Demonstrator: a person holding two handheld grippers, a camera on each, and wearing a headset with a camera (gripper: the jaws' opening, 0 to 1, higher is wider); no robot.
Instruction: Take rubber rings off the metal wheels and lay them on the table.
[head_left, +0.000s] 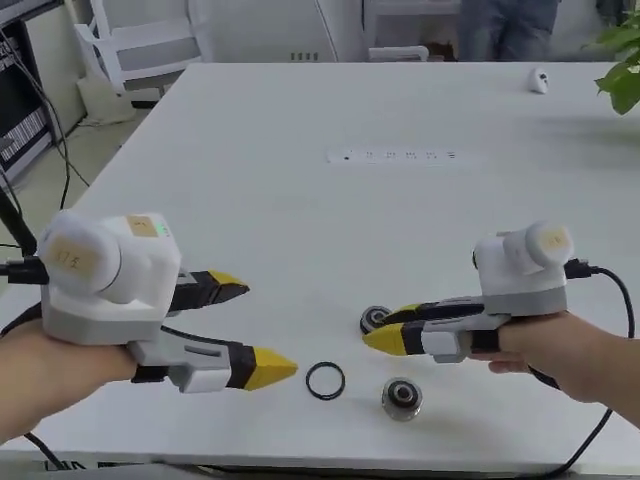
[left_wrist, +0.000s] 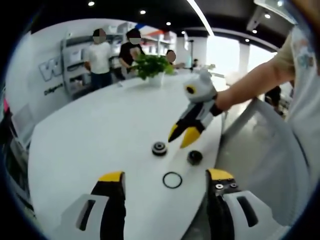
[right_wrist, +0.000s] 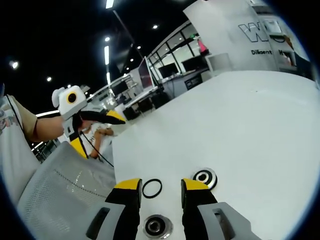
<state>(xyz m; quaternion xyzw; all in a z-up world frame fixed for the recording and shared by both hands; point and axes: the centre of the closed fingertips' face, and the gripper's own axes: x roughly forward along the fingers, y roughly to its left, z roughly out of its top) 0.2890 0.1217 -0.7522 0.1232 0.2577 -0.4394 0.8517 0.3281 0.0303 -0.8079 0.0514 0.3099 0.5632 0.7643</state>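
Note:
A loose black rubber ring (head_left: 325, 381) lies flat on the white table (head_left: 300, 200), near its front edge. A silvery metal wheel (head_left: 401, 397) sits just right of it. A darker second wheel (head_left: 375, 319) lies farther back, partly hidden by my right gripper (head_left: 388, 328), which stands open just above the table with nothing in it. My left gripper (head_left: 262, 330) hovers left of the ring with its jaws wide apart and empty. The left gripper view has the ring (left_wrist: 172, 180) ahead of the left gripper (left_wrist: 166, 175). In the right gripper view the ring (right_wrist: 152, 188) and a wheel (right_wrist: 157, 226) lie by the right gripper (right_wrist: 161, 185).
A power strip (head_left: 395, 155) is set into the table's middle. A small white object (head_left: 539, 80) and a plant (head_left: 622, 60) are at the far right. White chairs (head_left: 140, 45) stand beyond the far left corner. Several people (left_wrist: 100, 55) stand behind the table.

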